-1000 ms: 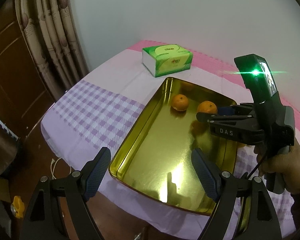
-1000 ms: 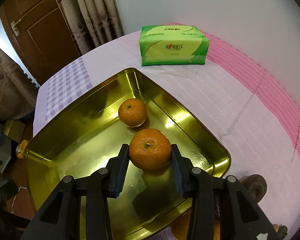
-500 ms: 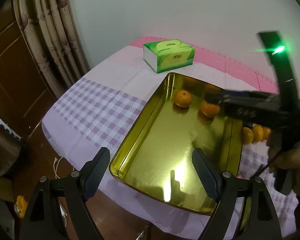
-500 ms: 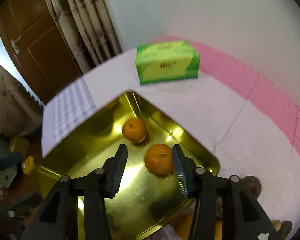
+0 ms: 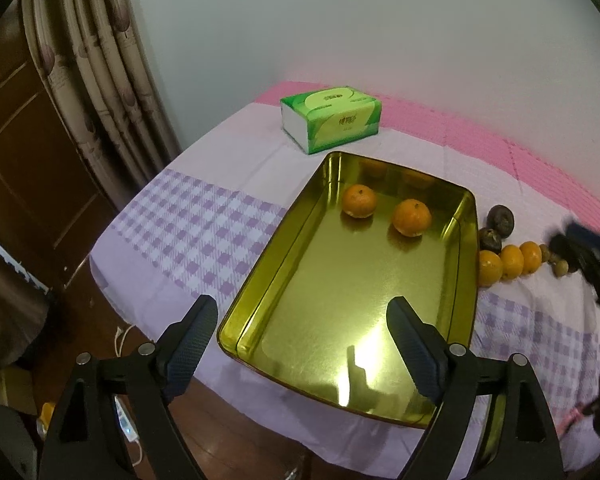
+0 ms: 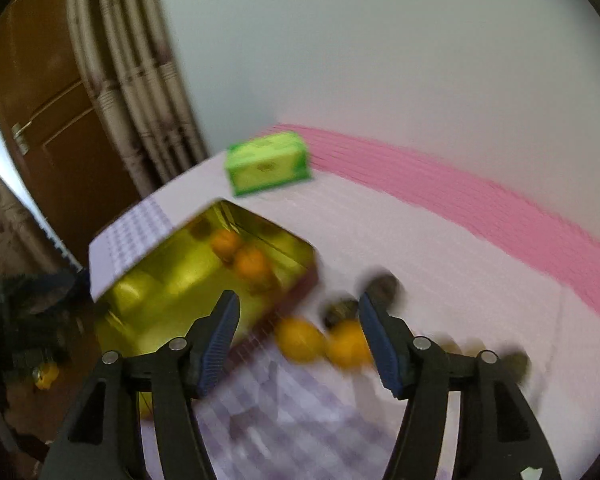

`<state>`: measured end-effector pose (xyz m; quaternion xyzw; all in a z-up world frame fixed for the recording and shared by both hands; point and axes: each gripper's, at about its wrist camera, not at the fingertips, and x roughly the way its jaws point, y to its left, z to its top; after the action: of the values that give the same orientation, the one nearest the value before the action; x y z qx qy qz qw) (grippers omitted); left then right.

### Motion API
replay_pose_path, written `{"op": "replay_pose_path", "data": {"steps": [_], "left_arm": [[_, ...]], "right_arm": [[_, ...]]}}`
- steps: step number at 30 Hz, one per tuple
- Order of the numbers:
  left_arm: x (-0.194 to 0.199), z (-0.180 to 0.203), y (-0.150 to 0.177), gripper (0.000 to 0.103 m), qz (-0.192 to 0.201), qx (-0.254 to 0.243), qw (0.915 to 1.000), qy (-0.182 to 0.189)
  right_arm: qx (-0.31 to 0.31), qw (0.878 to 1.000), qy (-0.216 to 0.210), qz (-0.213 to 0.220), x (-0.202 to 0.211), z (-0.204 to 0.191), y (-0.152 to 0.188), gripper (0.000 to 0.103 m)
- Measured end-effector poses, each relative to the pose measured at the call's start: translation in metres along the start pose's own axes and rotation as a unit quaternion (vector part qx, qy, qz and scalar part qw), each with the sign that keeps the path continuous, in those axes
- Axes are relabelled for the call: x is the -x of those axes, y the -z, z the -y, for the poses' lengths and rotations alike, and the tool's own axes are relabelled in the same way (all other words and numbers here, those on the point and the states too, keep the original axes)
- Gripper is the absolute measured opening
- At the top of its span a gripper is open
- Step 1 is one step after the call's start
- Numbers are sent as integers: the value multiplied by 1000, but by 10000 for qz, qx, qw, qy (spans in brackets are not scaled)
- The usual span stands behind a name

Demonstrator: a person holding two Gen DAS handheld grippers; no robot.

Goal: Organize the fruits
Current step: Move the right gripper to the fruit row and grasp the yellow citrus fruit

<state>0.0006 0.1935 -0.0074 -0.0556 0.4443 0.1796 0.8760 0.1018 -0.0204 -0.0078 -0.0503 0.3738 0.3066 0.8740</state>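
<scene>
- A shiny gold tray [image 5: 284, 304] sits on the tabletop [image 5: 204, 240], which wears a cloth with purple checks and a pink band at the far side.
- Two oranges in the tray [image 5: 359, 200] lie at its far end, close together but not touching.
- Three loose oranges [image 5: 511, 261] sit in a row on the cloth, just beside the tray's right wall.
- Two dark round fruits [image 5: 500, 218] rest next to that row, nearer the wall of the room (a few tiny brownish fruits lie there too, too small to name).
- A green tissue box [image 5: 332, 118] stands past the tray's far end.
- The left claw [image 5: 300, 344] hangs over the near end of the tray. Its two sides are wide apart and nothing is between them.
- The right claw [image 6: 300, 340] is over the cloth, above the loose oranges. Its sides are spreading apart, and no fruit is pinched between them (this picture is very blurry).
- In the left view, the right claw shows only as a dark blur at the right edge.
- Curtains [image 5: 112, 92] and a brown door [image 5: 24, 152] stand behind the tabletop.
</scene>
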Motion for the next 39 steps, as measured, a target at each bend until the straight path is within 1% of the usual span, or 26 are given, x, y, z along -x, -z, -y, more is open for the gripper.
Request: {"op": "replay_pose_path", "data": {"steps": [2,4,6,8,10,12,15,18,19,21,25,27,28,30,31,33,35,37,39], "left_arm": [[2,3,1,87,30,-41,10000,-1],[5,6,2,87,67,-90,9999,24],[7,10,3,87,115,-155,9998,34],[10,15,4,87,174,-243,9995,25],[11,20,5,87,221,-345,9992,7],[12,24,7,87,247,-432,9988,-16],[11,27,7,87,271,-507,9983,-39],[8,28,7,87,217,-523,9984,-15],[6,27,7,87,181,-519,9985,-5],[4,26,7,87,135,-501,9986,20],[3,24,6,87,115,-459,9989,54],[2,24,7,87,84,-454,9989,80],[1,24,7,87,62,-452,9989,94],[-1,24,7,87,12,-450,9989,140],[-1,24,7,87,-1,-451,9989,158],[-2,25,6,87,-14,-470,9987,169],[-3,25,7,87,-40,-488,9987,165],[-5,25,7,87,-85,-474,9986,204],[-6,25,7,87,-123,-463,9986,225]], "right_arm": [[-184,9994,256,-110,14,23,23,60],[-311,9985,387,-242,22,39,42,57],[-387,9976,435,-383,27,49,60,53],[-349,9975,410,-447,29,52,70,51],[-245,9981,335,-446,31,50,73,51],[-127,9990,214,-384,30,46,67,51],[124,9993,-126,-327,25,37,57,51],[693,9961,-251,-482,9,22,46,51],[947,9935,-292,-561,2,16,42,51],[1493,9857,-233,-752,-15,7,33,50],[2118,9706,-207,-1122,-41,2,20,50],[2287,9652,-162,-1256,-51,4,14,50],[2215,9666,-237,-1264,-53,8,9,50],[1846,9746,-395,-1209,-56,21,-3,50],[1614,9793,-360,-1171,-58,30,-9,50],[1315,9850,-315,-1072,-59,42,-14,50],[1092,9886,-286,-991,-56,49,-14,50],[998,9901,-293,-941,-52,51,-9,51],[1235,9872,-331,-948,-48,41,-4,50]]}}
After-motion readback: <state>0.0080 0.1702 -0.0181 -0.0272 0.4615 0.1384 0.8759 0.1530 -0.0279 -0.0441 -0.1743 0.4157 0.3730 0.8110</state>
